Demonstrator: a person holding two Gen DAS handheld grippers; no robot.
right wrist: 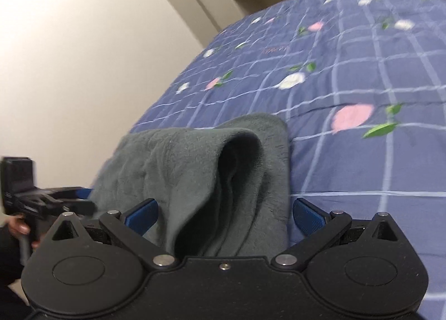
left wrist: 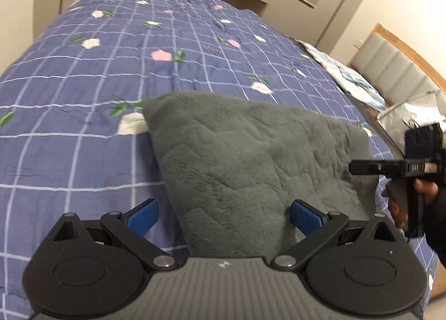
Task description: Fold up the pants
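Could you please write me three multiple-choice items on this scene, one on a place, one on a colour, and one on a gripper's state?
1. Where do the pants lie?
A. On the bed's checked quilt
B. On a wooden floor
C. In a laundry basket

2. What colour are the pants?
A. Bright red
B. Dark grey-green
C. White

3. How does the left hand-held gripper stand?
A. Shut on the pants
B. Shut on nothing
C. Open, its blue pads wide apart

Answers:
1 A: in both views the fleecy cloth rests on the blue quilt with flowers.
2 B: the fabric reads dark grey-green in both wrist views.
3 C: the pads sit far apart with the pants between them, ungripped; the right hand-held gripper is just as open.
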